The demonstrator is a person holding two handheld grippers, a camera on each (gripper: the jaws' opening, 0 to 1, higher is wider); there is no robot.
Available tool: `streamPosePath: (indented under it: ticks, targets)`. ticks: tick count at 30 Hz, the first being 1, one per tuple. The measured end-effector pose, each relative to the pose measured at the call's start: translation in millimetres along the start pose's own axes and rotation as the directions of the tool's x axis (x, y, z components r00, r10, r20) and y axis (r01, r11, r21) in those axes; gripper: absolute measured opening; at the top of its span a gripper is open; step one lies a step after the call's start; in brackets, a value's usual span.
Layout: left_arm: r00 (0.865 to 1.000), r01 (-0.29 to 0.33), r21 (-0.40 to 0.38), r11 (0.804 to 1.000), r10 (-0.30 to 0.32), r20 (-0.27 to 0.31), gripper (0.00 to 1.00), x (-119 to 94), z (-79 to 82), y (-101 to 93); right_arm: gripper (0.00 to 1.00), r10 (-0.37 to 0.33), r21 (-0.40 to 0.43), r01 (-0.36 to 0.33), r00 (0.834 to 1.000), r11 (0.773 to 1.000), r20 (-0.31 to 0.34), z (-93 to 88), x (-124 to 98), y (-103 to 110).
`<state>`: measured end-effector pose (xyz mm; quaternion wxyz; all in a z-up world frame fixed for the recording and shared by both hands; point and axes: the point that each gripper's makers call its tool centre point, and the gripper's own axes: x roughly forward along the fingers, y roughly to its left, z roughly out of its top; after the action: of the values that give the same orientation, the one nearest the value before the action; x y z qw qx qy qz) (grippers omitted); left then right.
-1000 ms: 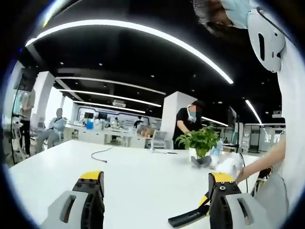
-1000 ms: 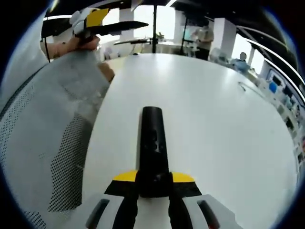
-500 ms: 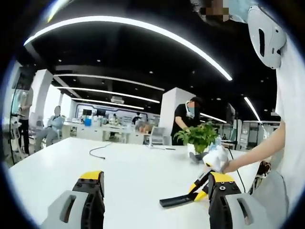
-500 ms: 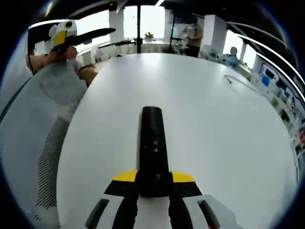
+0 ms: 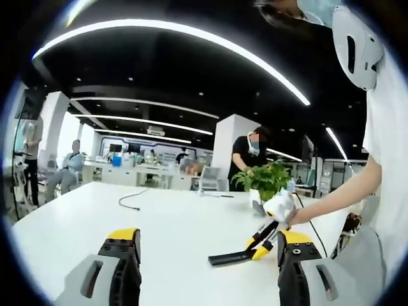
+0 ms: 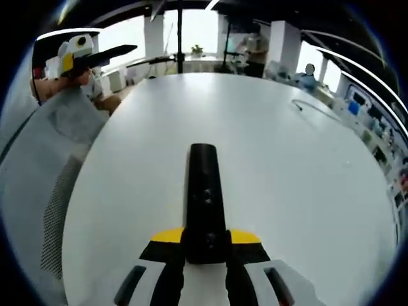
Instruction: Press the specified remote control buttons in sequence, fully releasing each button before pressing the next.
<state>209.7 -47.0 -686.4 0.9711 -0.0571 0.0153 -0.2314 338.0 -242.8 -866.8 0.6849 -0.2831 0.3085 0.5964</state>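
Observation:
A long black remote control (image 6: 204, 191) with small buttons on its upper face is clamped between the yellow-tipped jaws of my right gripper (image 6: 205, 240) and sticks out forward above the white table (image 6: 287, 166). The left gripper view catches the same remote (image 5: 231, 258) level above the table, held by the right gripper (image 5: 260, 243), which comes in from the right in a person's hand. My left gripper (image 5: 207, 239) stands open with nothing between its jaws, a little nearer than the remote. That left gripper (image 6: 76, 54) also appears at the far upper left of the right gripper view.
A potted green plant (image 5: 268, 182) stands at the table's far side with a person in black behind it. A thin dark cable (image 5: 131, 199) lies on the table farther left. Another person sits beyond the left edge. A grey mesh chair back (image 6: 44, 185) is beside the table.
The right gripper has carried the remote up and out over the table, leftward in the left gripper view. The right gripper view has swung, so the left gripper sits farther away at upper left.

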Motion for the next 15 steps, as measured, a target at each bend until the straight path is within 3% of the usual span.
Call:
streamPosePath:
  ticks: [15]
  targets:
    - [1.0, -0.003, -0.002, 1.0, 0.003, -0.017, 0.9, -3, -3.1, 1.5, 0.21, -0.001, -0.009, 0.001, 1.0, 1.0, -0.031, -1.8, 0, -38]
